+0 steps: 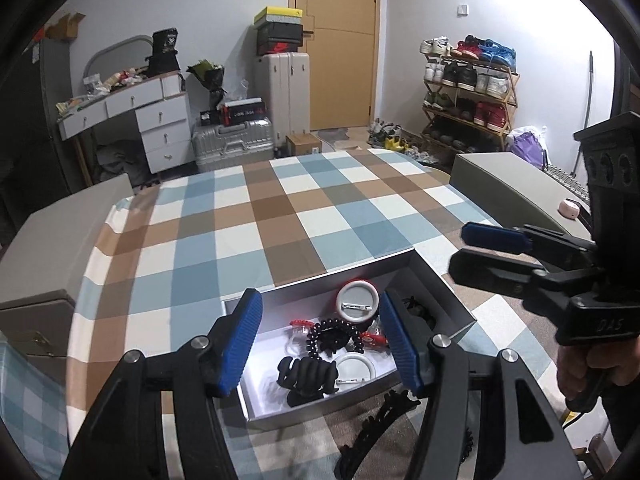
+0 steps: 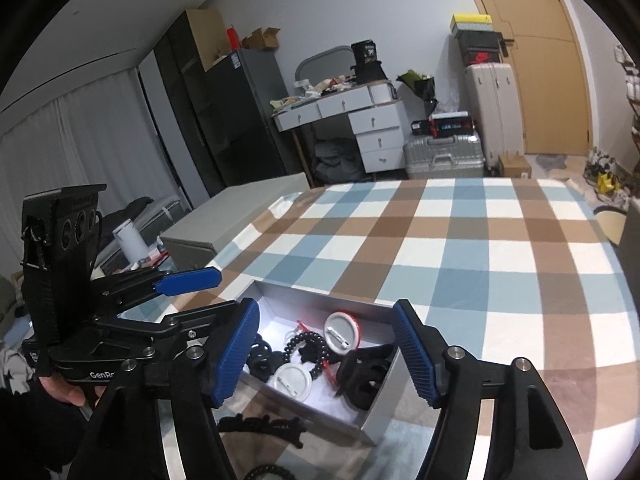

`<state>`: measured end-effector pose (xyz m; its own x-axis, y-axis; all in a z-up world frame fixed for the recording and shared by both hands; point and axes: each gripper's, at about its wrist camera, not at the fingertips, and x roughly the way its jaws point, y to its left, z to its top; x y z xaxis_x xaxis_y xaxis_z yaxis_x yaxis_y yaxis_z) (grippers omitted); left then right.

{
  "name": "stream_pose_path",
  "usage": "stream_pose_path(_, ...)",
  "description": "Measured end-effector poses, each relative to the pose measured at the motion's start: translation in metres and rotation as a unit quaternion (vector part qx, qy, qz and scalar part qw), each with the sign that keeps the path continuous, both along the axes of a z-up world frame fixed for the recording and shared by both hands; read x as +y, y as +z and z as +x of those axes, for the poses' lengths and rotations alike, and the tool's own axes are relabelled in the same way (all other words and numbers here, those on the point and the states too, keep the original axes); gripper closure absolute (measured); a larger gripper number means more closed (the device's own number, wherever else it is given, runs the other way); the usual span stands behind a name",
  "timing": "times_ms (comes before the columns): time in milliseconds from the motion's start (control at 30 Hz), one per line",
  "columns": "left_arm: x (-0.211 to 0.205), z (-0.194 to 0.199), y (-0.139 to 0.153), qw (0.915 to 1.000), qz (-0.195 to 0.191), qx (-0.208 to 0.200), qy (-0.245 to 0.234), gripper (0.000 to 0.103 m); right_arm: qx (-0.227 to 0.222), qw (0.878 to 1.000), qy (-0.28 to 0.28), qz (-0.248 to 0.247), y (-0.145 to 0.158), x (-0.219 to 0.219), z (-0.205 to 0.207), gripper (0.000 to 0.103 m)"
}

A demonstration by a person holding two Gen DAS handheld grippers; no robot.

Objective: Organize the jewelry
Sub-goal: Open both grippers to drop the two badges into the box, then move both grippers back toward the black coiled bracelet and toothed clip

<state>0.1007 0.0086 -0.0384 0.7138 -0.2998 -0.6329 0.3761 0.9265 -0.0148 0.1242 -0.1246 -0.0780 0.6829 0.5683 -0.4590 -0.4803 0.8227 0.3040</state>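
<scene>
While the left gripper (image 1: pixel 320 340) is held over the box (image 1: pixel 436 280), its ribbed blue pads (image 1: pixel 244 344) are spread apart and nothing is clasped between them. The right gripper (image 2: pixel 326 354) is likewise parted and empty, poised above the same box. Inside the shallow white box, on the checked cloth (image 1: pixel 280 216), a glossy black claw clip (image 1: pixel 308 376) is seen at the near wall, a beaded bracelet (image 1: pixel 332 336) curled behind it, and two round badges (image 1: pixel 356 300) lying pin side up. A toothed black comb (image 1: pixel 380 424) is left outside the box, its long axis running diagonally.
</scene>
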Motion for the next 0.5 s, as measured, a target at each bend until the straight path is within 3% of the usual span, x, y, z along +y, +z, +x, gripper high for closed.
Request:
stream_pose_path(167,0.001,-0.011,0.009,0.9997,0.000,-0.019,0.017,0.043,-0.025,1.000,-0.009,0.003,0.014,-0.004,-0.018,0.026)
stream_pose_path(233,0.002,-0.015,0.012,0.9993,-0.001,-0.027,0.026,0.032,-0.034,0.999,-0.013,0.005,0.020,-0.006,-0.025,0.025)
stream_pose_path(500,0.007,-0.034,0.021,0.9956,0.007,-0.063,0.068,0.019,-0.072,0.997,-0.018,0.005,0.036,-0.008,-0.057,0.006)
